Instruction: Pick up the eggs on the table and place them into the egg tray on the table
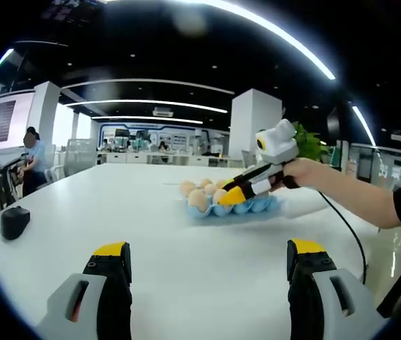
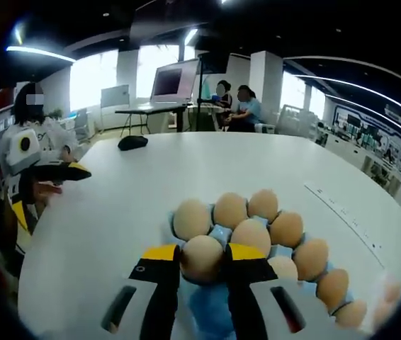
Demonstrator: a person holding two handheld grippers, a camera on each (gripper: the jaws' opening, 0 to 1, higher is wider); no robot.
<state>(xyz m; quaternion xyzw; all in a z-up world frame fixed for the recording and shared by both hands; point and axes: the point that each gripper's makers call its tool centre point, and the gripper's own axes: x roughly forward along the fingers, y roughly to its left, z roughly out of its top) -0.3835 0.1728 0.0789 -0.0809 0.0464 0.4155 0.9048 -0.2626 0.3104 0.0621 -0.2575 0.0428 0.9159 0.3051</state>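
A blue egg tray (image 1: 253,207) holding several brown eggs sits on the white table (image 1: 115,212). In the right gripper view the tray (image 2: 222,234) lies right in front, its eggs in rows. My right gripper (image 2: 202,263) is shut on an egg (image 2: 202,258) just over the tray's near corner. The same gripper (image 1: 230,196) reaches in from the right of the left gripper view, its yellow tips at the tray. My left gripper (image 1: 207,258) is open over bare table, well short of the tray, and appears at the left (image 2: 62,171) of the right gripper view.
A black computer mouse (image 1: 15,221) lies near the table's left edge, also seen far back (image 2: 132,142). A cable (image 1: 349,234) trails from the right gripper across the table. People sit at desks beyond the table. Wide bare tabletop surrounds the tray.
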